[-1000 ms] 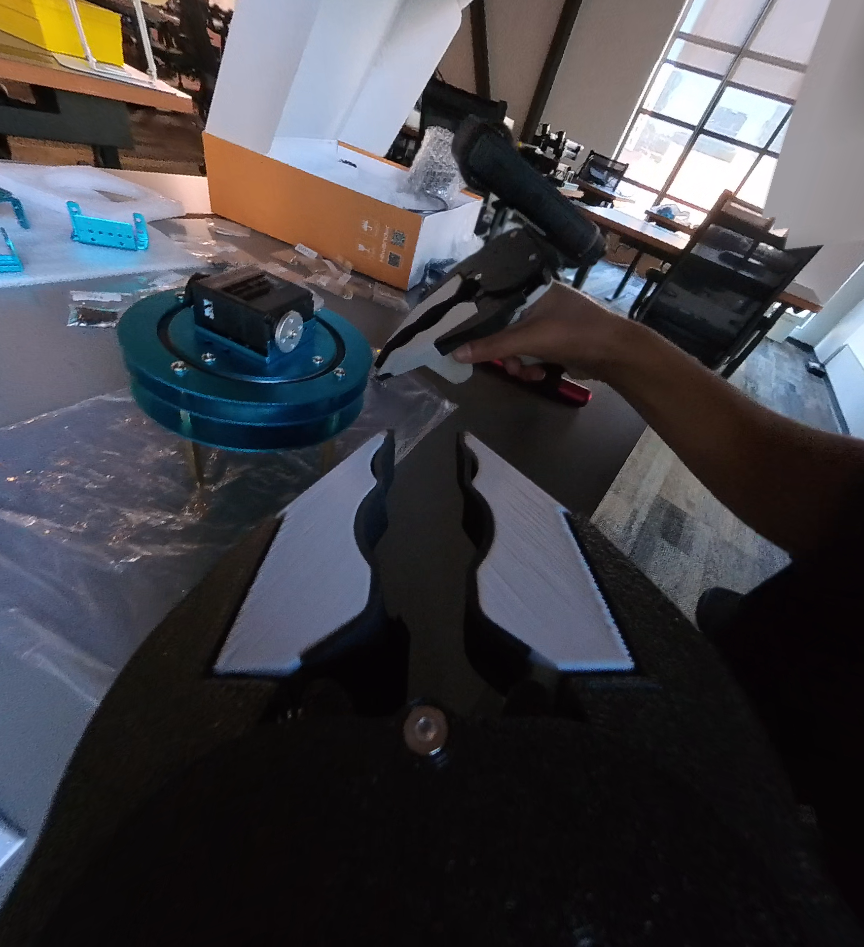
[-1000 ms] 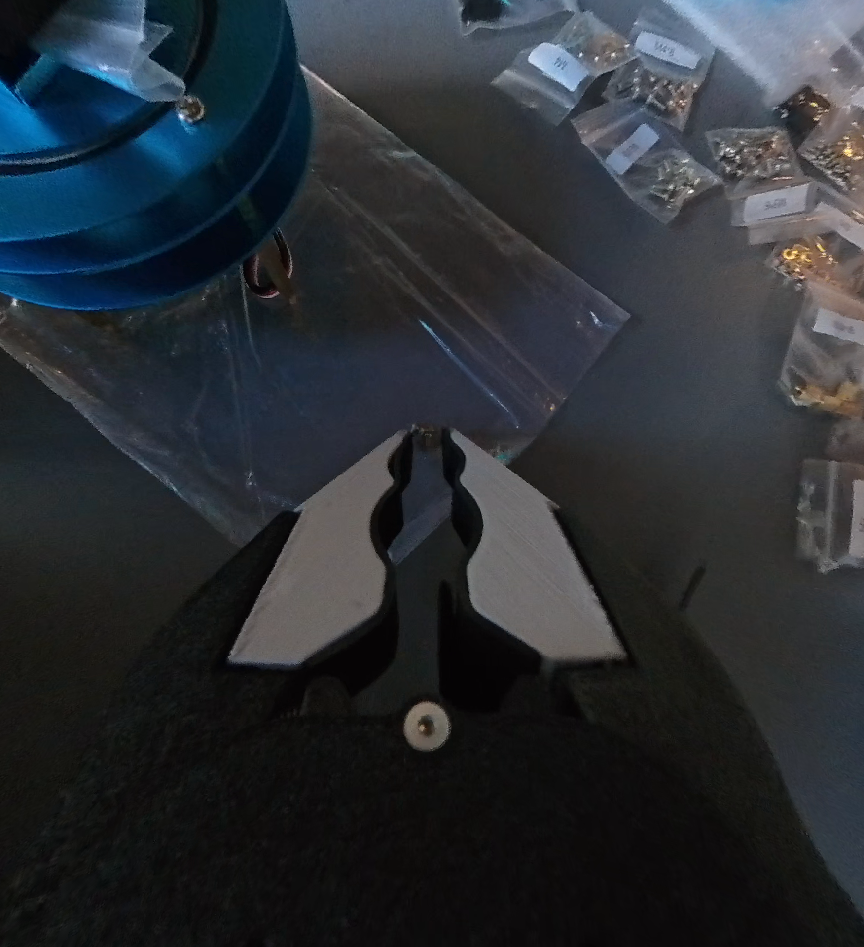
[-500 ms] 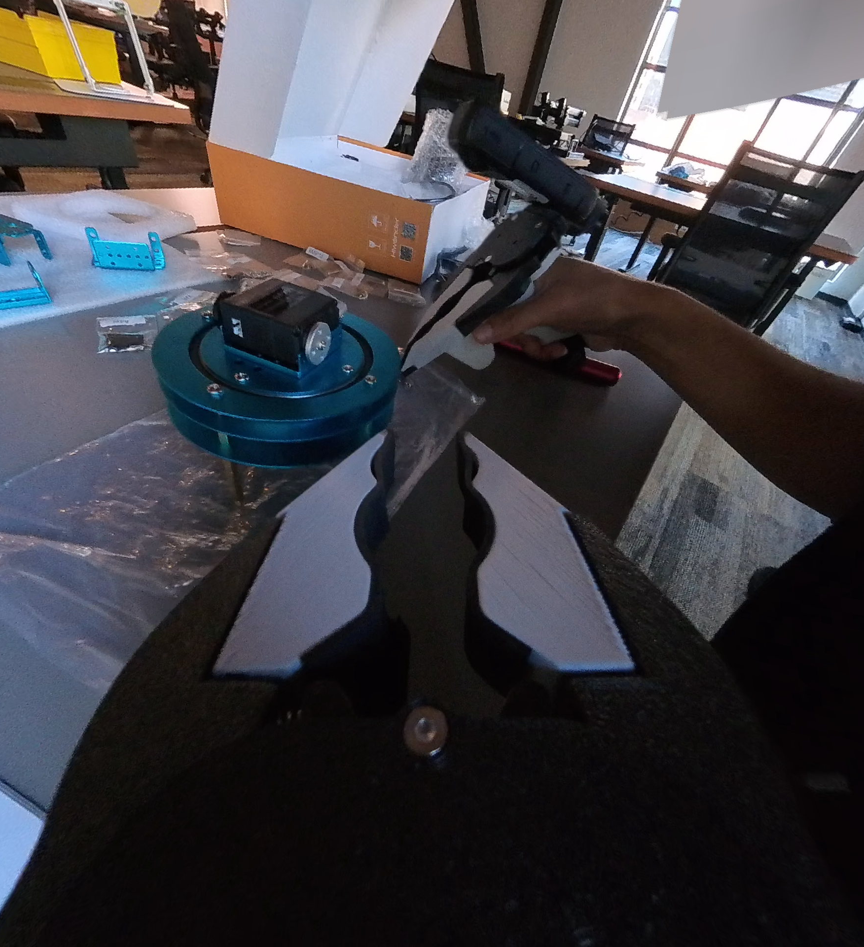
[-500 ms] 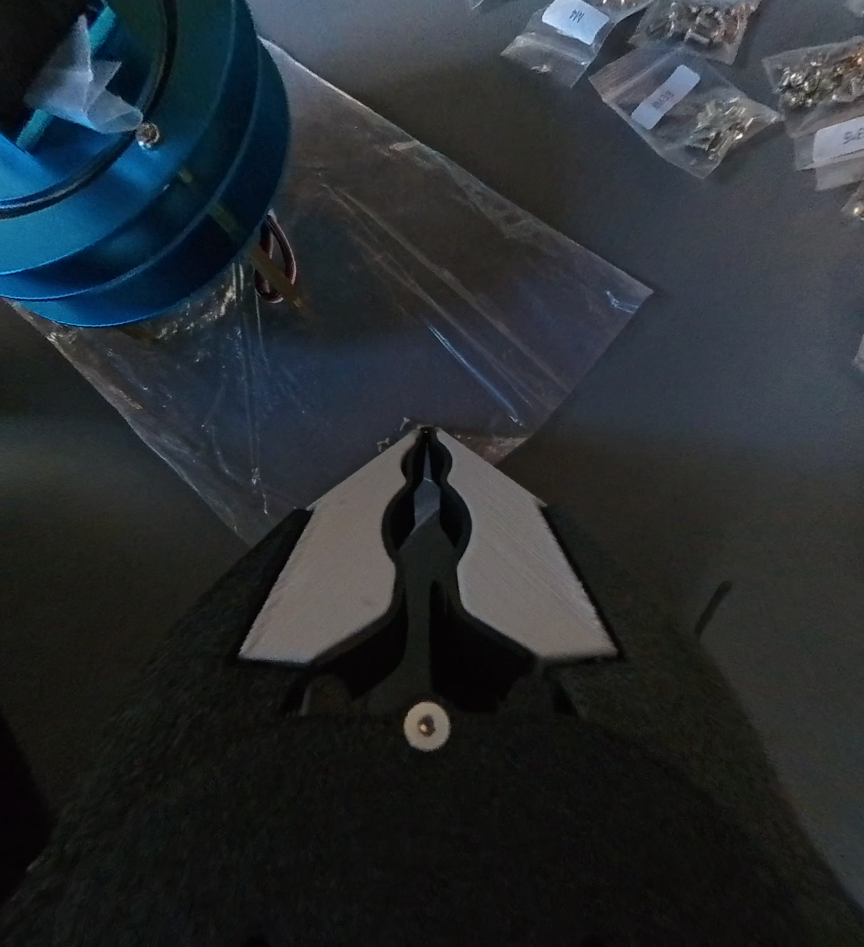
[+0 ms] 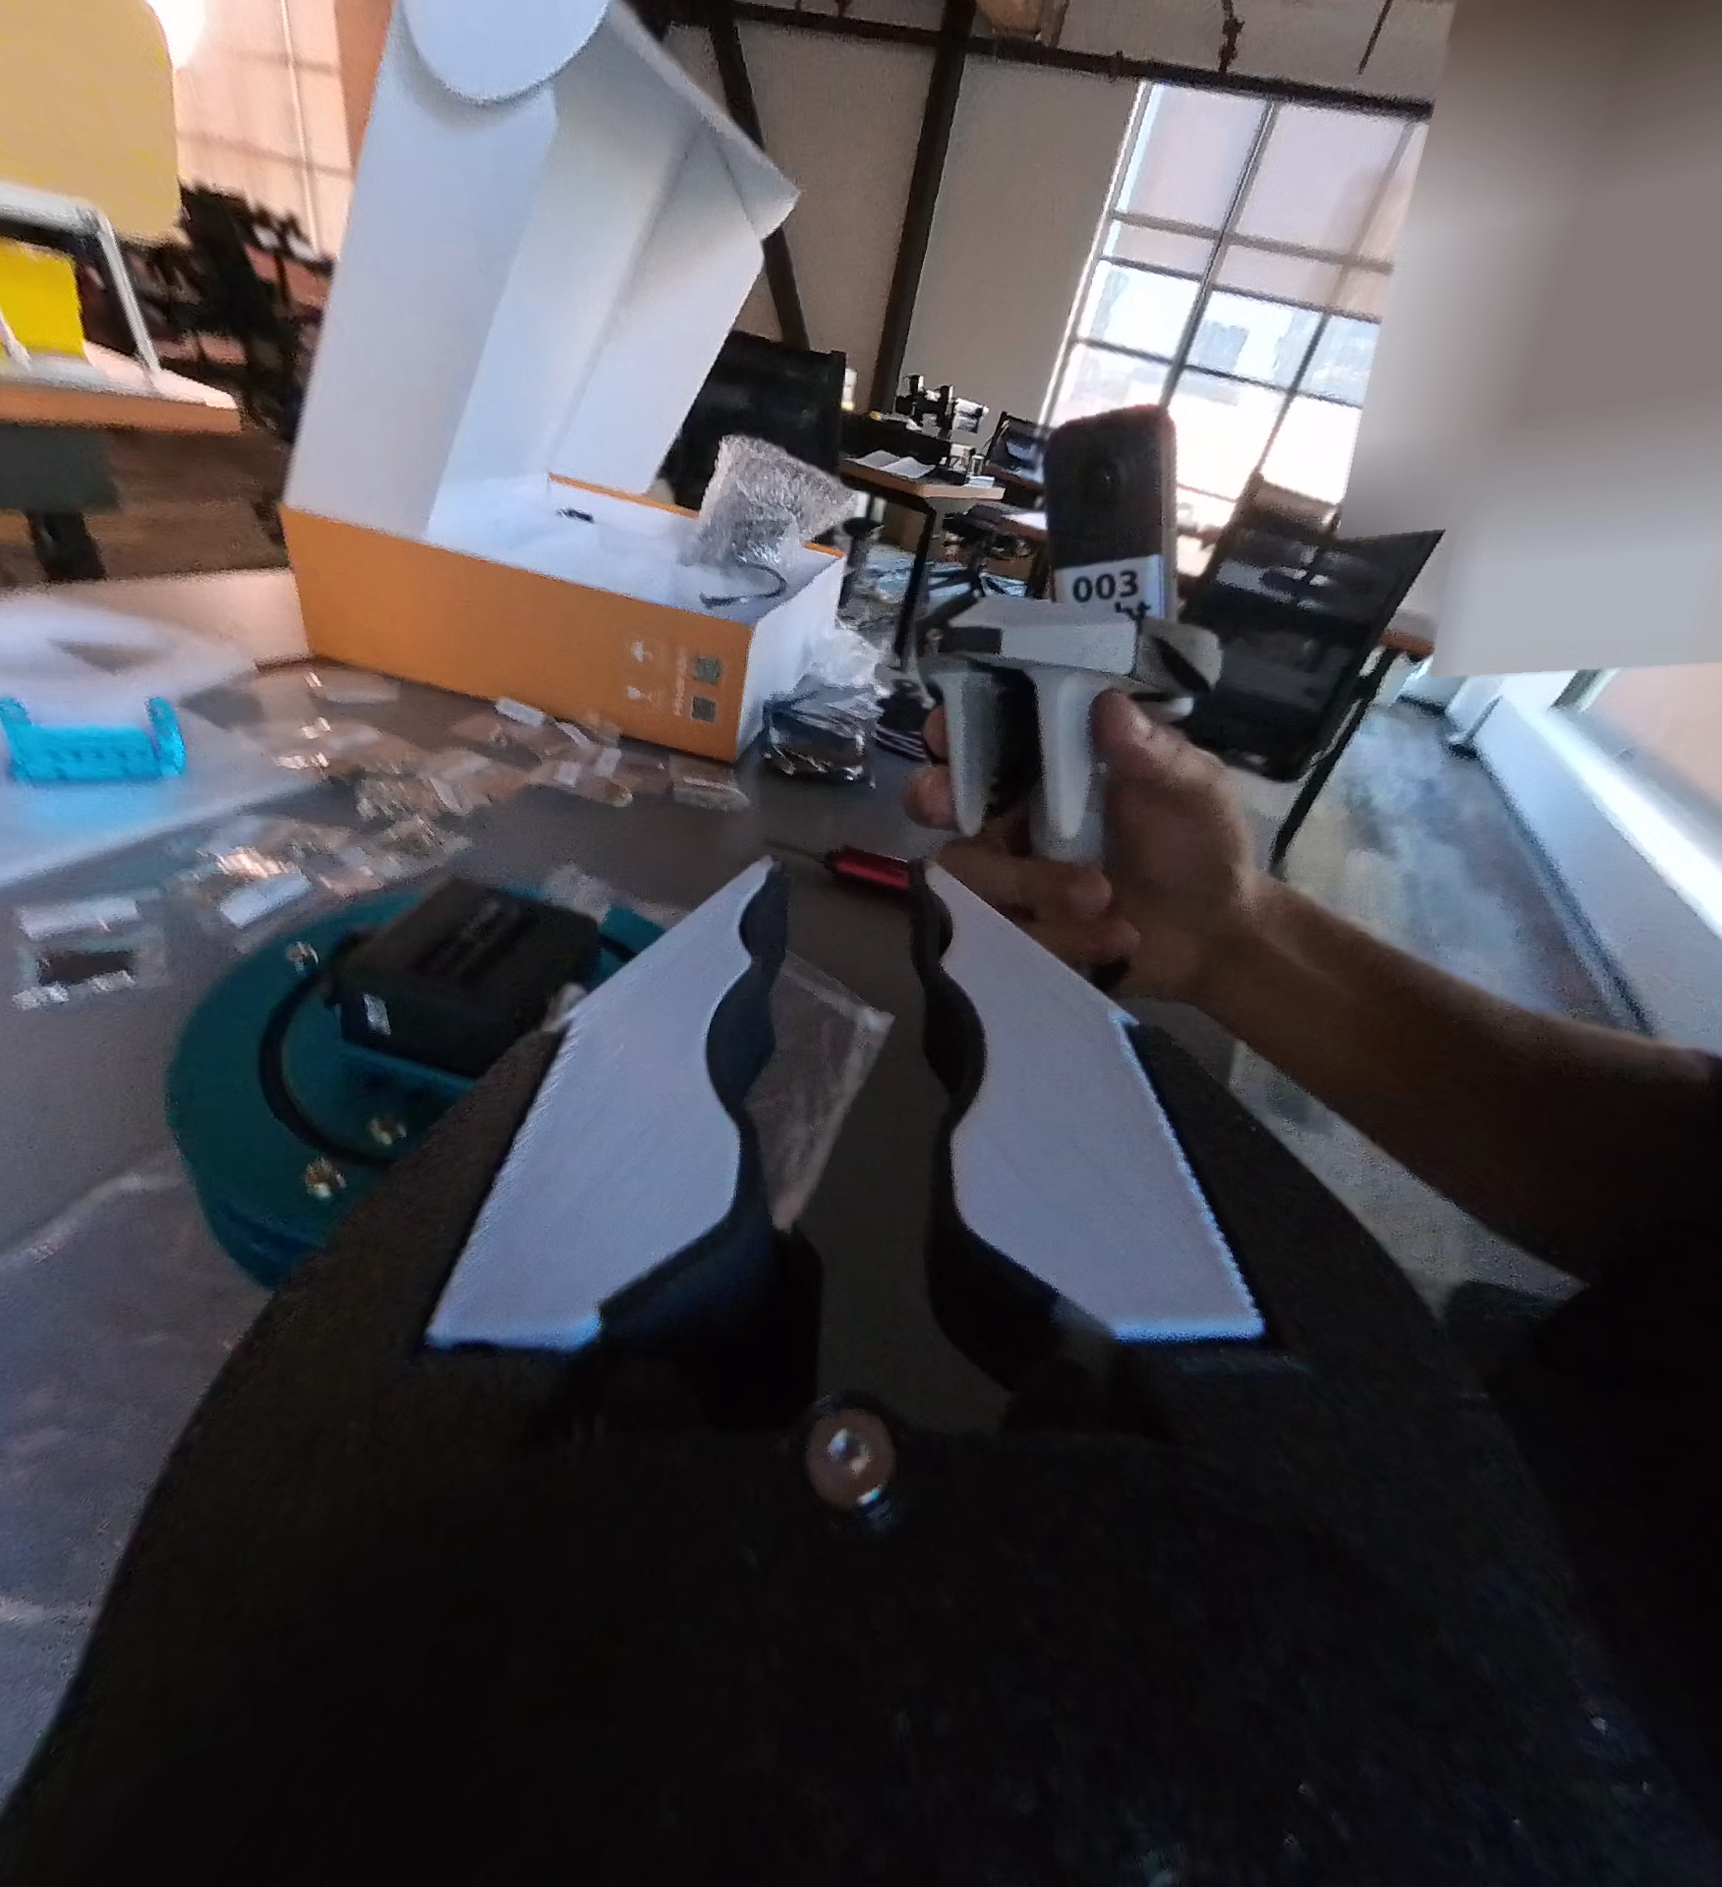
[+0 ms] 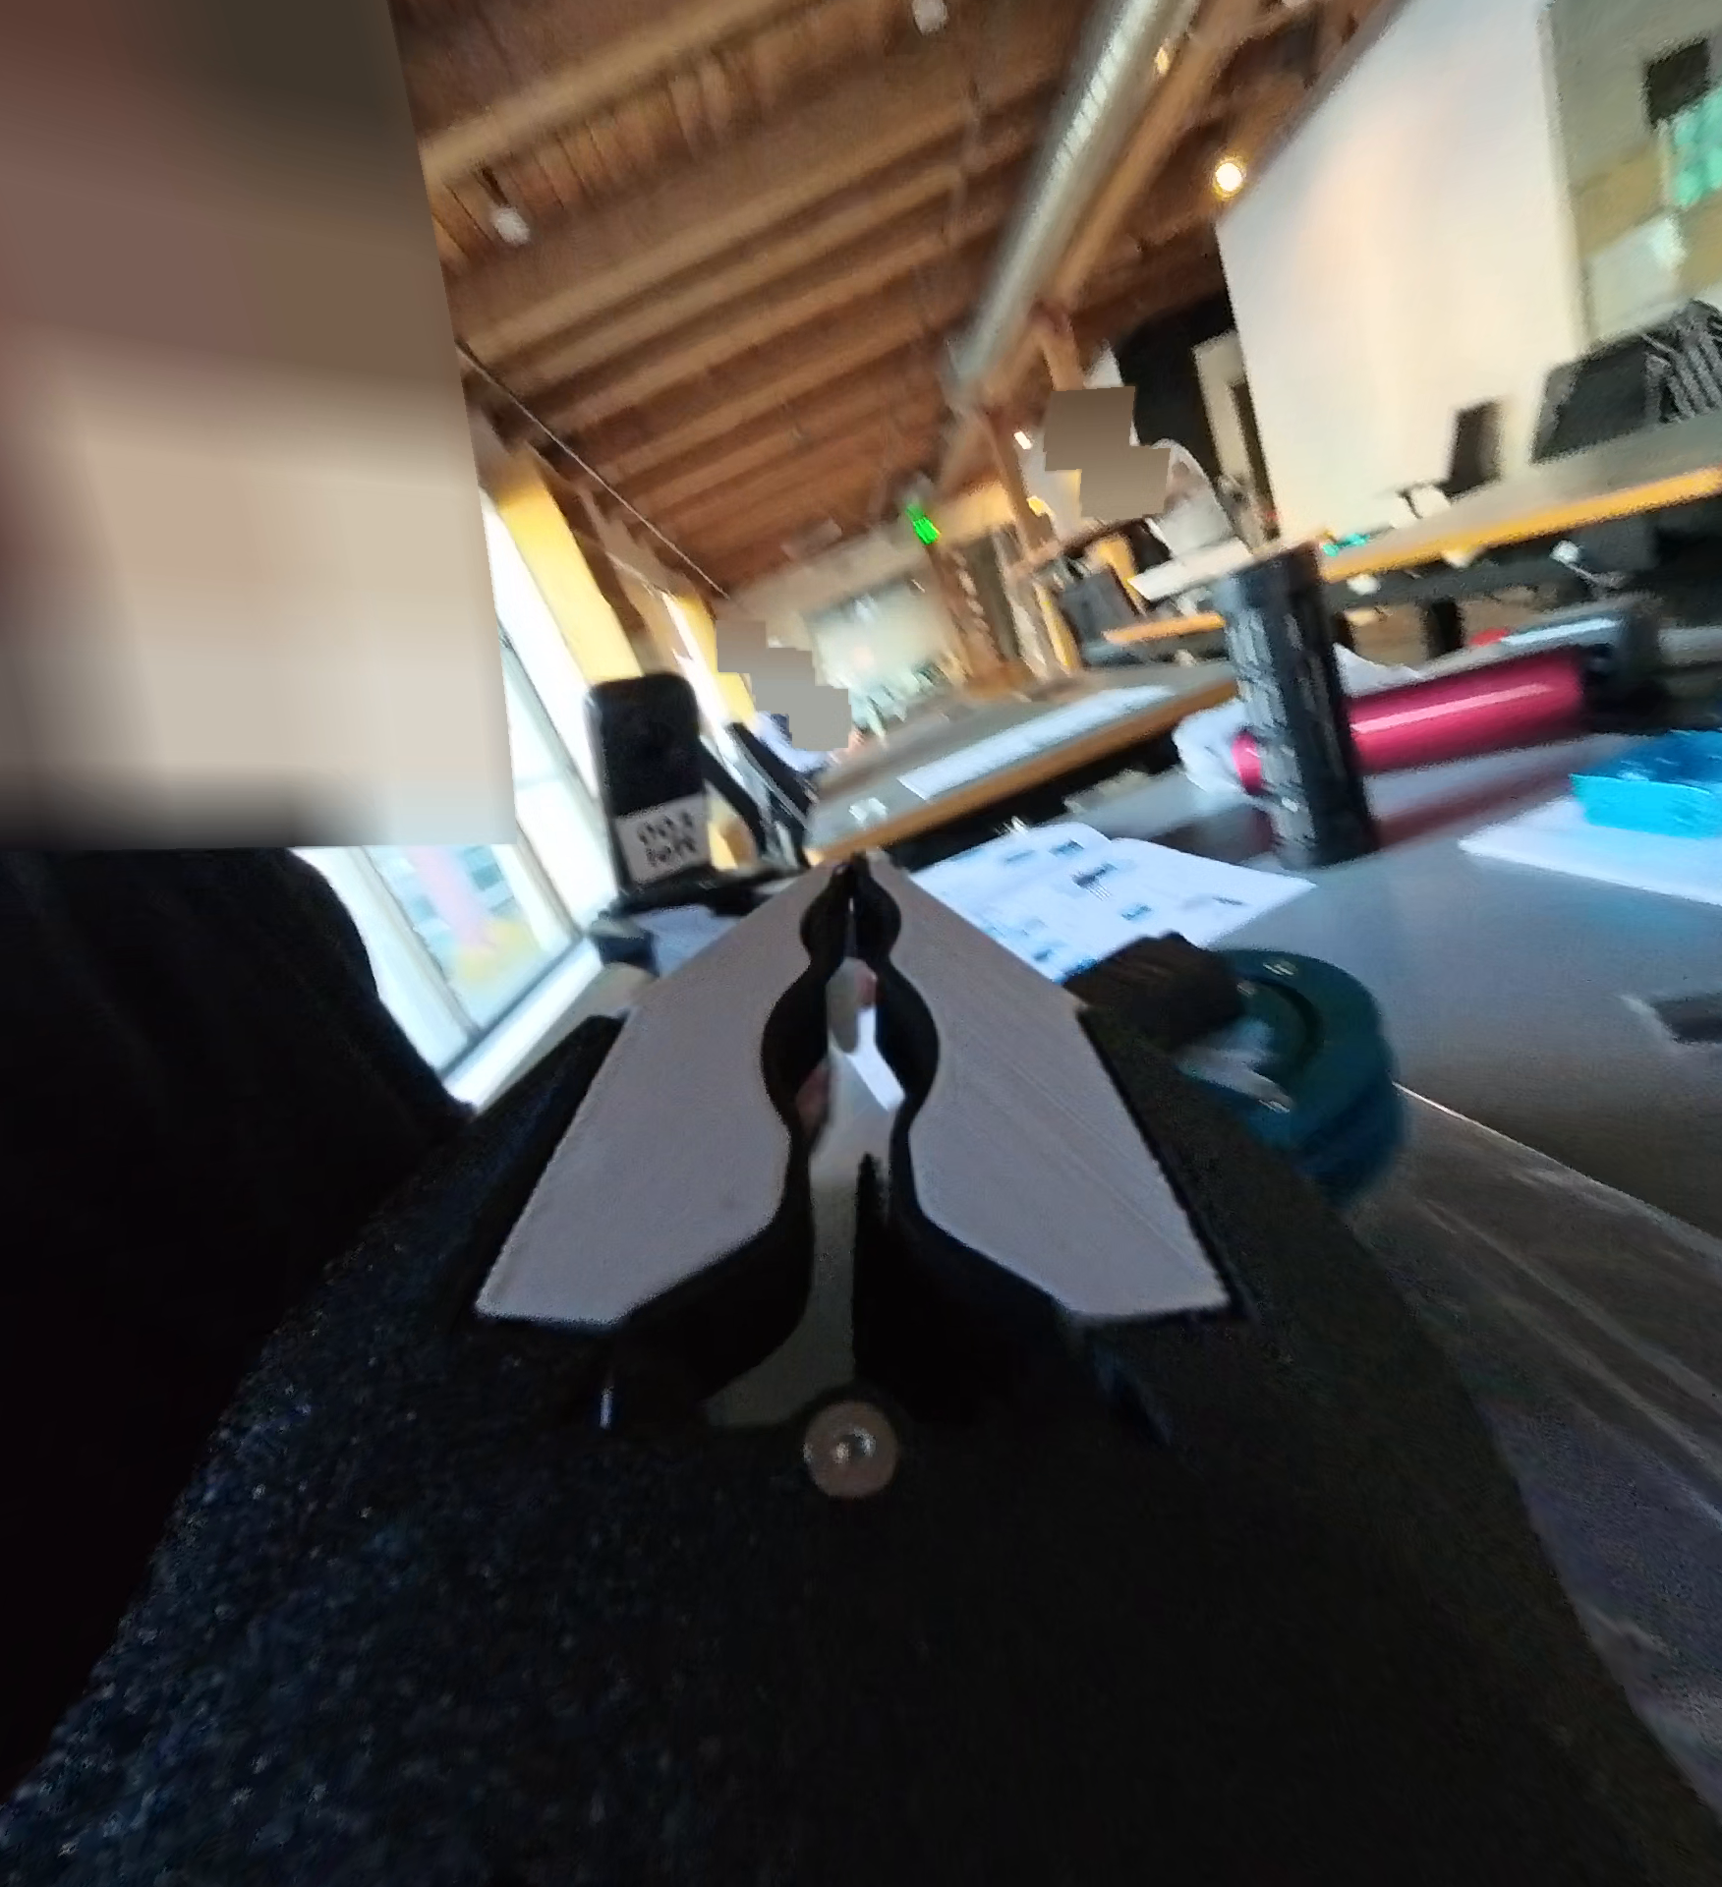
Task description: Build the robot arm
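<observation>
Left wrist view: the left gripper (image 5: 847,883) hangs spread and empty above the teal turntable base (image 5: 254,1098); the right gripper (image 6: 854,870), lifted off the table, is clenched, seemingly on nothing

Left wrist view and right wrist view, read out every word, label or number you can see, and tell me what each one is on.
I don't copy out writing; these things bear it.
White sticker on the black camera: printed characters, legible.
Orange box: small marks and square codes, too small to read.
Small bags: labels blurred.
Right wrist view, second sticker, printed sheet, black cylinder: all blurred.
</observation>
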{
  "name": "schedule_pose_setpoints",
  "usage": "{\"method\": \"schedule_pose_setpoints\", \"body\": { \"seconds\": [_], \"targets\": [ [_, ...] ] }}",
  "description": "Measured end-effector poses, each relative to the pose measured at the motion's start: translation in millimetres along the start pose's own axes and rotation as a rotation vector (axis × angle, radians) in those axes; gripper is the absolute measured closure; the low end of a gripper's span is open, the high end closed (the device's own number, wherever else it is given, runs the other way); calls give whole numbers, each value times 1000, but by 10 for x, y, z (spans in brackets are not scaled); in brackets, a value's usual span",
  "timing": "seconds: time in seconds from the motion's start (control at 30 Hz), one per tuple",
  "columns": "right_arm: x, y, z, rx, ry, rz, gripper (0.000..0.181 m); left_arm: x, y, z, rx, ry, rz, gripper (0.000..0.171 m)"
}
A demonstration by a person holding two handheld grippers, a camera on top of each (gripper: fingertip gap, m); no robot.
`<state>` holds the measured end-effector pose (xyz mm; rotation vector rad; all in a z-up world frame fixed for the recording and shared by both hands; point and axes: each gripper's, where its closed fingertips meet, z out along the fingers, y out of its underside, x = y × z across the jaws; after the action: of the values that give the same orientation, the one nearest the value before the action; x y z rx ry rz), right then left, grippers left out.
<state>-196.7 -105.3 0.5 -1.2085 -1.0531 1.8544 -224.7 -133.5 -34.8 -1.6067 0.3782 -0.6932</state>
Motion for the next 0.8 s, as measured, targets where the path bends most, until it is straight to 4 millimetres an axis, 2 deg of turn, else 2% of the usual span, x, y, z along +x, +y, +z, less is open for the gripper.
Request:
{"method": "schedule_pose_setpoints", "body": {
  "seconds": [0.1,0.17,0.37,0.6,0.7,0.8],
  "targets": [
    [-105,-32,109,83,-76,82,181,81,-121,87,22,2,163,151],
    [-145,-14,172,98,-95,91,181,179,-189,129,41,42,205,155],
    [-283,19,287,87,-159,121,181,239,-328,118,131,86,181,161],
    [-354,42,322,75,-181,122,181,321,-392,-37,205,139,134,166],
    [-337,64,329,60,-156,105,181,262,-345,-77,184,116,148,166],
    [-18,51,166,28,46,68,181,-46,-268,-234,119,8,154,165]
  ]
}}
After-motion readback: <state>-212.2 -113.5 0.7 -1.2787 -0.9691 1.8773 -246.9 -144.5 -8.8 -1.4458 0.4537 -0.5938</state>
